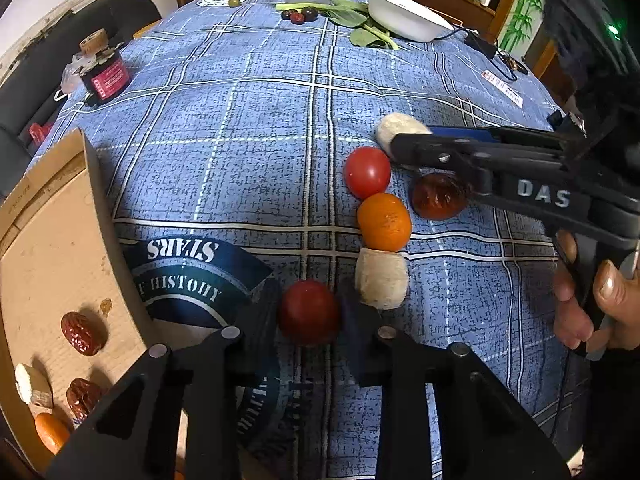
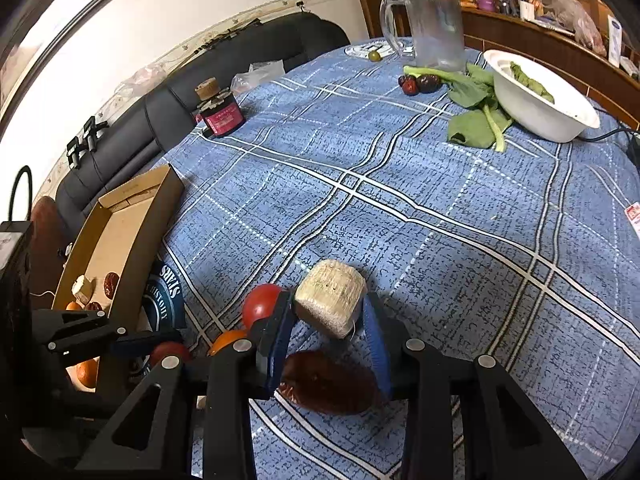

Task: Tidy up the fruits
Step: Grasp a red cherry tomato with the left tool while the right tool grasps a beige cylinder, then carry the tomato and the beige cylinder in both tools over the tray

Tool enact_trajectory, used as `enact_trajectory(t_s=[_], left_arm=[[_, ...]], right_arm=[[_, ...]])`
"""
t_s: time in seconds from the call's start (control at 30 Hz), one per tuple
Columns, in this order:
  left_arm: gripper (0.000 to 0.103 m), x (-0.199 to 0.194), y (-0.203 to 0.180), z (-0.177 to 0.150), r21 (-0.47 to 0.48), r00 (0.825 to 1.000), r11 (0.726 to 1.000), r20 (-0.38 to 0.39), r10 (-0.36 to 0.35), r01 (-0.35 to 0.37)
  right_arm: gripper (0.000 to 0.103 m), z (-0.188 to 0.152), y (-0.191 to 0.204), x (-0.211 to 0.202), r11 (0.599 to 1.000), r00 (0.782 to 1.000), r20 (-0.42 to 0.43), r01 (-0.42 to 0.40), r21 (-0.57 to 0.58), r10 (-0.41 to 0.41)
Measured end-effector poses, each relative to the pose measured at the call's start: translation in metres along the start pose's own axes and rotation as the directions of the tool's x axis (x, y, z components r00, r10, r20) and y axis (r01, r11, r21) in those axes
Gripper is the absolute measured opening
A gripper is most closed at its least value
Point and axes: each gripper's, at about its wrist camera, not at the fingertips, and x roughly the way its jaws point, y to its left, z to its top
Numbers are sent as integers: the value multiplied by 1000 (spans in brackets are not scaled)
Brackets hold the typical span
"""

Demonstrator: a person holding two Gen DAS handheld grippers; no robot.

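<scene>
Glass pitcher (image 2: pixel 430 28); white bowl (image 2: pixel 548 112); leafy greens (image 2: pixel 474 120); dark jar (image 2: pixel 222 114)

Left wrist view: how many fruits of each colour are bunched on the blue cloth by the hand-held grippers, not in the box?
Red tomatoes: 2
Orange: 1
Pale chunks: 2
Dark brown-red fruit: 1
Total: 6

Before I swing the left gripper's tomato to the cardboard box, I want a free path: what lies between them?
Only printed blue tablecloth lies between the dark red tomato and the cardboard box wall, seen from the left wrist.
</scene>
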Motion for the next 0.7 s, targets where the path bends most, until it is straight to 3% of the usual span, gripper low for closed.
enact_trajectory(t_s=[0.33,0.7], left_arm=[[26,-29,2,-4,-37,997,999,75,14,-11],[26,-64,20,-15,-99,988,995,144,48,-34]], right_arm=[[36,-1,18,-43,1000,997,69,-26,-18,27],[36,-6,49,-62,997,995,89,-47,-61,52]])
